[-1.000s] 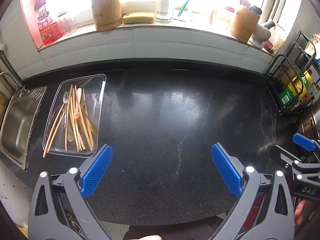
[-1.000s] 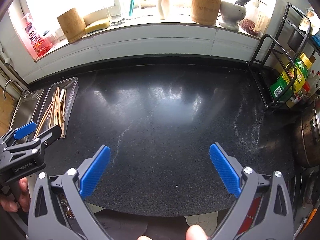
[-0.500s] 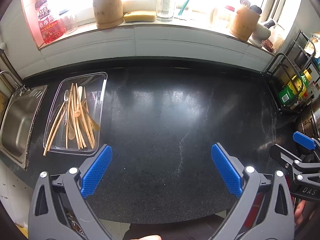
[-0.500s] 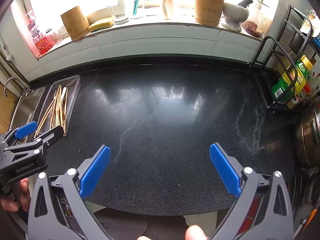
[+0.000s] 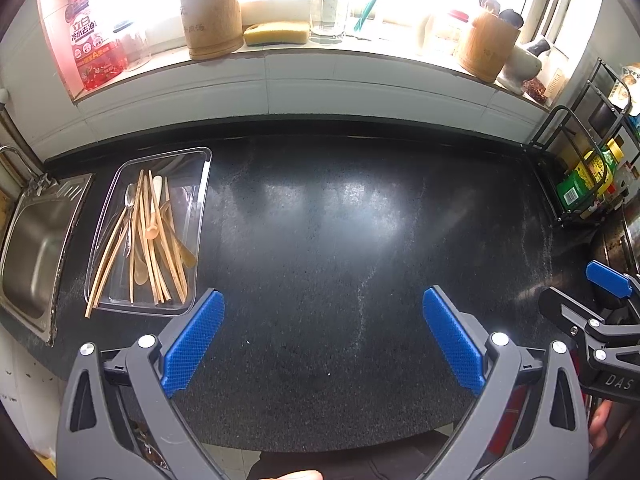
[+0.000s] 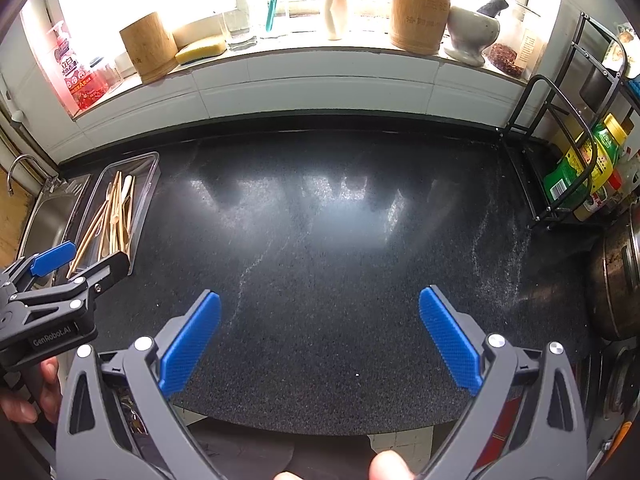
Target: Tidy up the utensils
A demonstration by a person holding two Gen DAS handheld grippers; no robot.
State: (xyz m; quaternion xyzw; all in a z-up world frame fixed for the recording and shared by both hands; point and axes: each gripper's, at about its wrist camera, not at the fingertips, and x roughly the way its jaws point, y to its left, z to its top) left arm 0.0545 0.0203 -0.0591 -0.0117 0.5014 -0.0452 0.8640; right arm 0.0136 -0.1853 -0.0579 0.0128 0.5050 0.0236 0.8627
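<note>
A clear plastic tray (image 5: 200, 200) (image 6: 150, 184) lies at the left of the black counter beside the sink. In it are several wooden chopsticks (image 5: 154, 240) (image 6: 114, 216), wooden spoons (image 5: 151, 232) and a metal spoon (image 5: 129, 200). Two bamboo holders stand on the windowsill: an empty one (image 5: 210, 16) (image 6: 148, 46) at the left, and one holding utensils (image 5: 486, 50) (image 6: 420, 14) at the right. My left gripper (image 5: 323, 332) (image 6: 78, 258) is open over the counter's near part, right of the tray. My right gripper (image 6: 320, 332) (image 5: 580, 292) is open too, nothing between its fingers.
A steel sink (image 5: 32, 248) sits left of the tray. The sill carries a red soap bottle (image 5: 92, 40), a sponge (image 5: 276, 34), a glass (image 5: 328, 12) and a mortar (image 6: 472, 34). A black wire rack with bottles (image 6: 580, 160) and a pot (image 6: 616, 280) stand at the right.
Both grippers have drifted slightly back and up, so the counter's near edge shows more. Both stay open and hold nothing.
</note>
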